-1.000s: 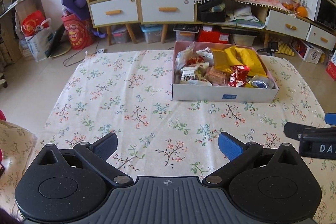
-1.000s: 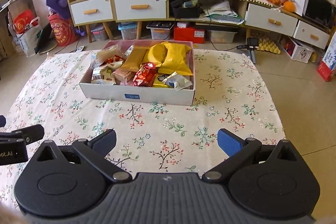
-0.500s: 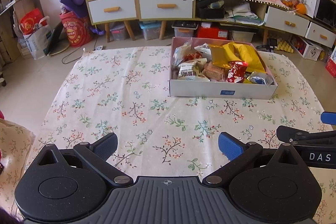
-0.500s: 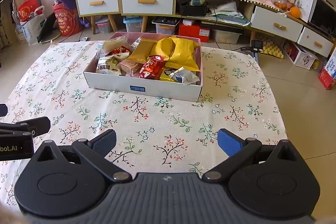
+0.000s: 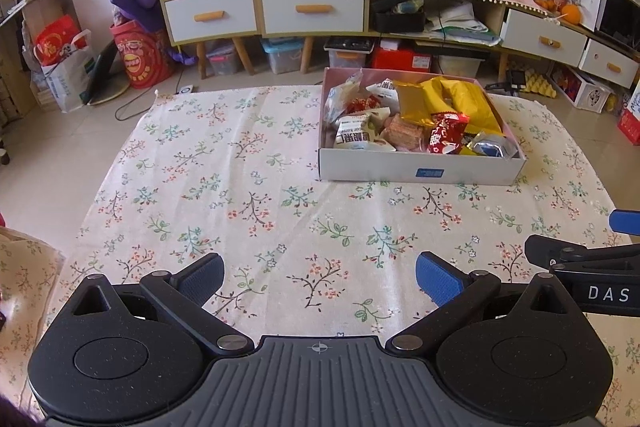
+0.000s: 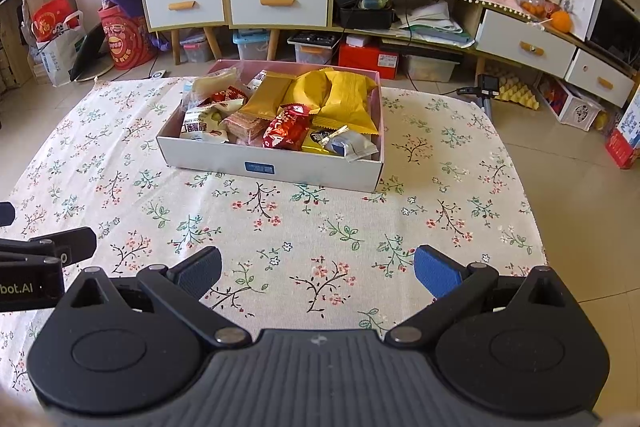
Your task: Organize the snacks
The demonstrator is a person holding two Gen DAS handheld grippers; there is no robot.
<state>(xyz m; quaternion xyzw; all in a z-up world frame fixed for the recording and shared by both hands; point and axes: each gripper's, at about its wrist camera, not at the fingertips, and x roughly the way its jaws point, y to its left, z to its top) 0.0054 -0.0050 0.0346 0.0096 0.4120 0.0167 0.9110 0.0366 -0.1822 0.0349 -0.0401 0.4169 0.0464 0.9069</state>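
cloth (image 5: 248,163) — matt floral fabric; box (image 6: 312,169) — matt cardboard; snack packets (image 6: 348,95) — glossy foil, plastic

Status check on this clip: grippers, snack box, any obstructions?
Left gripper and right gripper open, empty, above the floral cloth. Snack box full, untouched. Nothing between grippers and box.

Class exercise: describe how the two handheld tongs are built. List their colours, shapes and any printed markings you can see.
Left tongs and right tongs match: black bodies with ribbed grey centres, two round discs, jointed black linkage arms, and textured blue pads. A small crosshair mark sits at centre. White lettering on their sides reads "DAS" and "bot.AI". No cables or sleeves show.
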